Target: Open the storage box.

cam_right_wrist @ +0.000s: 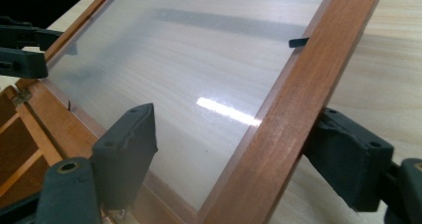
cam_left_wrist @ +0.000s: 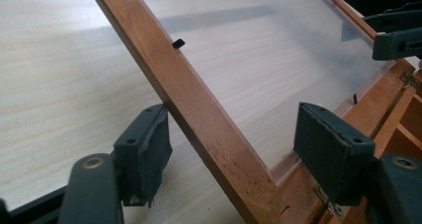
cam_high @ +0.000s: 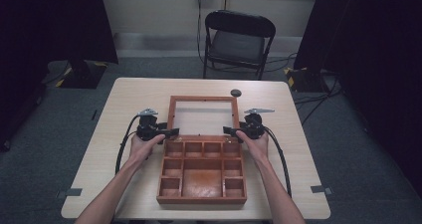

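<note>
- I have a wooden box point(cam_high: 201, 171) sitting in the middle of the desk point(cam_high: 124, 104), its compartments bare as far as I can see.
- Its glass-paned lid point(cam_high: 202, 115) lies swung fully back behind the box, flat or nearly flat on the desk, joined to the box along the hinged edge.
- My left gripper point(cam_high: 168, 132) sits at the lid's left rail, just behind the box. In the left gripper view point(cam_left_wrist: 234, 139) the rail runs between the jaws; one pad is at the rail's outer face, the other stands well clear over the glass, so I read it as released and about half spread.
- My right gripper point(cam_high: 230, 131) mirrors it at the lid's right rail. In the right gripper view point(cam_right_wrist: 239, 149) the jaws straddle the rail; the outer pad is close against the wood, the inner one apart from it, so no squeeze.
- My judgement: opening is done, with the lid laid back and both grips let go. What is left is to draw both grippers away from the lid.
- A small dark round thing point(cam_high: 235, 92) lies behind the lid, untouched.
</note>
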Available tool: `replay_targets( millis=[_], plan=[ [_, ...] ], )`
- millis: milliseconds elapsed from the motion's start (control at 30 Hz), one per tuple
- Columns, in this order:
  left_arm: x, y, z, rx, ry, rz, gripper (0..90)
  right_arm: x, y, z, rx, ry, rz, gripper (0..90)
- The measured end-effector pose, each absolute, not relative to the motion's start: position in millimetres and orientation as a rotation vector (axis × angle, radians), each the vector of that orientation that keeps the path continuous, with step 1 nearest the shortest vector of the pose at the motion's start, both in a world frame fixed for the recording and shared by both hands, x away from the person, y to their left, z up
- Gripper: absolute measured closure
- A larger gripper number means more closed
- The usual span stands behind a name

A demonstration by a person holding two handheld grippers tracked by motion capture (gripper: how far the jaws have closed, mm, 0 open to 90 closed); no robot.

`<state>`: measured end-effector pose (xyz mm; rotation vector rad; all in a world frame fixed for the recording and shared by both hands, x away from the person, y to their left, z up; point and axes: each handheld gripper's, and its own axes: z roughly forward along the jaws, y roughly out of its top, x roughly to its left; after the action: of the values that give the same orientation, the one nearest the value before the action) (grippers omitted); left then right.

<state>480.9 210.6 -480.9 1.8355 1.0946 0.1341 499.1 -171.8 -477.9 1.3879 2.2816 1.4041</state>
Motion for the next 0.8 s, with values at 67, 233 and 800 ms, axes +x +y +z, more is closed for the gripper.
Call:
replay_targets(
  millis=[67,233,800],
  plan=[
    [482,212,-484,1.829,1.105,0.103,27.4,499,-172,-478,1.405,2.281,1.382,20.6],
    [483,214,-484,1.846,1.12,0.145,27.6,503,-178,-487,1.506,2.316,1.421,19.2],
    [464,230,-465,1.879,1.095,0.265,27.1,483,-194,-460,1.411,2.254,1.395,19.5]
  ],
)
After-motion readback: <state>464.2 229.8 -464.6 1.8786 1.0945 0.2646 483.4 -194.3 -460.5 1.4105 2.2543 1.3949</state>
